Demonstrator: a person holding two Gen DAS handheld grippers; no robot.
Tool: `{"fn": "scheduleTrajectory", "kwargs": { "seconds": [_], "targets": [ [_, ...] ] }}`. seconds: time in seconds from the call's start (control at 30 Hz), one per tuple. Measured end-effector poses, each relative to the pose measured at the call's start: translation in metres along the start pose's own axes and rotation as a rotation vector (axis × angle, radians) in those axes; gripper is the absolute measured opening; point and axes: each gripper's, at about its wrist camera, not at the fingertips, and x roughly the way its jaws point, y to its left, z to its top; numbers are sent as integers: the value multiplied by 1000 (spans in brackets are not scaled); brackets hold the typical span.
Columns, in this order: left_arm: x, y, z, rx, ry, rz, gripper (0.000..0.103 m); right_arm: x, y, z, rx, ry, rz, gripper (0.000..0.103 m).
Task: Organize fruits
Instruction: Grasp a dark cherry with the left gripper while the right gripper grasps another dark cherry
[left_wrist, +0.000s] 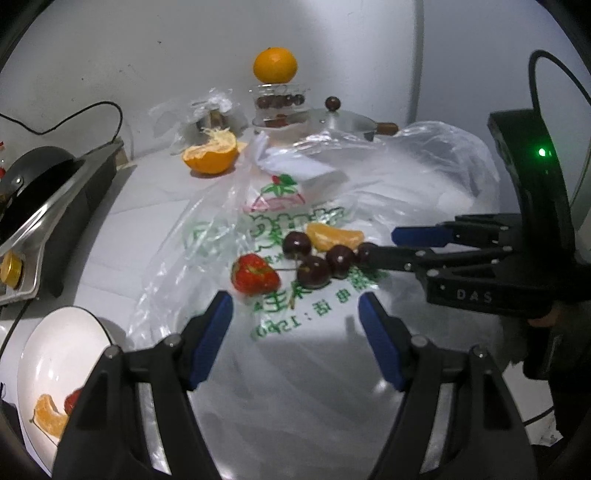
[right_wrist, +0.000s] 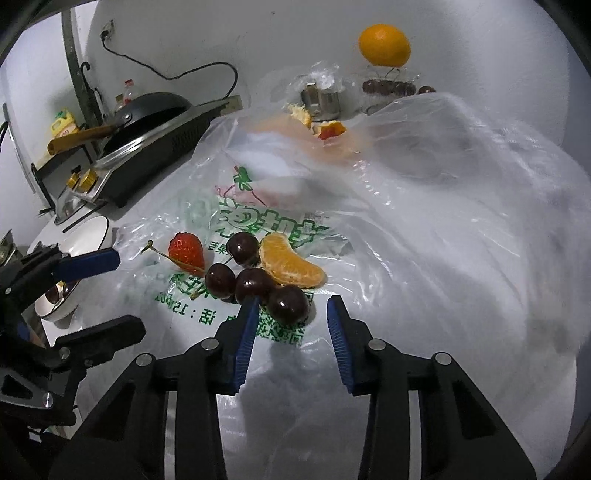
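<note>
One orange segment lies in the white bowl; both grippers gape empty.

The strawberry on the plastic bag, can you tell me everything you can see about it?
The strawberry is bright red and glossy, dotted with tiny seeds, and looks whole. It lies on its side on the clear plastic bag with green printing, at the left end of the little fruit pile. A thin cherry stem crosses in front of it in the right wrist view; whether they touch is unclear. The dark cherries sit close beside it. Neither gripper touches it.
</note>
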Motion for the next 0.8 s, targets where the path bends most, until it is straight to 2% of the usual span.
{"fn": "scheduleTrajectory", "kwargs": {
  "seconds": [0.23, 0.4, 0.5, 0.8],
  "targets": [
    [14, 13, 4, 22, 18, 12, 72, 12, -3, 3, 6, 27, 39, 34],
    [18, 10, 7, 81, 20, 11, 72, 18, -4, 1, 9, 46, 50, 33],
    [20, 5, 8, 113, 17, 8, 72, 19, -5, 1, 7, 44, 53, 30],
    [29, 6, 14, 166, 14, 22, 72, 4, -6, 2, 11, -7, 57, 29]
  ]
}}
